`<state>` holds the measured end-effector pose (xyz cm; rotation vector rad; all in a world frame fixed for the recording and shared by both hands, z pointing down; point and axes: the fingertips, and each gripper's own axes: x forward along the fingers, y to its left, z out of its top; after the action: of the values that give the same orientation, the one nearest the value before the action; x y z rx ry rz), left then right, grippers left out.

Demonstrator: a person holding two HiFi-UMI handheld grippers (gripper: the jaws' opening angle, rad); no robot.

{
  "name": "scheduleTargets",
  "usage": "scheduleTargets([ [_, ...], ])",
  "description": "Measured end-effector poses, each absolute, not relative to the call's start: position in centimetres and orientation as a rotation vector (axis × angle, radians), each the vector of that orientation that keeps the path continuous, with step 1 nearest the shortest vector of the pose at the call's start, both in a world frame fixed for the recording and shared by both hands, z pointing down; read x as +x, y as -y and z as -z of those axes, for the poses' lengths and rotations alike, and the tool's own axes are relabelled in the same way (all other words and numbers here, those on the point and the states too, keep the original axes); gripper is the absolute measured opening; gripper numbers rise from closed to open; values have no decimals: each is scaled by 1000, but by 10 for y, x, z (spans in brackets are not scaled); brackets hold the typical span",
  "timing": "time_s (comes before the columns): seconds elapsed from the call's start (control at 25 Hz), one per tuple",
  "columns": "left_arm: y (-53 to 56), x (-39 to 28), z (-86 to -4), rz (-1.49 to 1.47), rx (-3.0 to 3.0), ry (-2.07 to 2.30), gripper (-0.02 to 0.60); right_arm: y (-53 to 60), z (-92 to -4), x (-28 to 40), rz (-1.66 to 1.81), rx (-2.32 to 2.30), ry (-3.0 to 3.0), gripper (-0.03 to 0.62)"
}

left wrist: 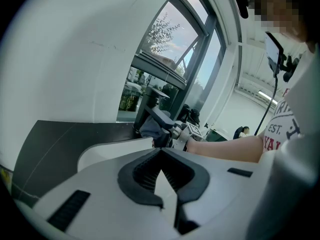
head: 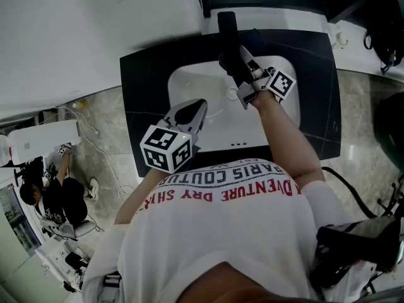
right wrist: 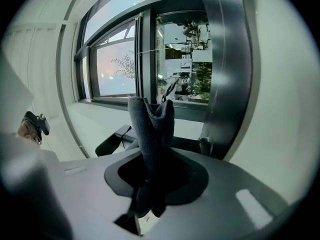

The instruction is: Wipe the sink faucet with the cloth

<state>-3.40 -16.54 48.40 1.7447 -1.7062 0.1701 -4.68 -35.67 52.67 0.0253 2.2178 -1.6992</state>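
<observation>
The black faucet [head: 228,40] rises at the back of the white sink [head: 196,84], which is set in a black countertop [head: 145,87]. My right gripper [head: 247,74] is shut on a dark blue-grey cloth [right wrist: 150,134] and holds it against the faucet's right side. In the left gripper view the cloth [left wrist: 151,129] sits bunched against the faucet [left wrist: 148,106], with the right gripper [left wrist: 175,130] just behind it. My left gripper [head: 201,103] hovers over the sink's front left. Its jaws [left wrist: 160,153] are shut and hold nothing.
A window [right wrist: 175,69] runs behind the counter, and a white wall [head: 95,24] stands to the left. A person [head: 53,197] sits low at the far left. The drain [head: 232,94] lies in the basin. Black cables [head: 344,182] and dark bags [head: 382,17] are on the right.
</observation>
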Motion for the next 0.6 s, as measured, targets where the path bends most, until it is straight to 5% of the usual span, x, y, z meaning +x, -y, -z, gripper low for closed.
scheduleTargets([
  [0.6, 167, -40, -486, -154, 1745, 1701, 2, 357, -551, -41, 1672, -234, -2521, 78],
])
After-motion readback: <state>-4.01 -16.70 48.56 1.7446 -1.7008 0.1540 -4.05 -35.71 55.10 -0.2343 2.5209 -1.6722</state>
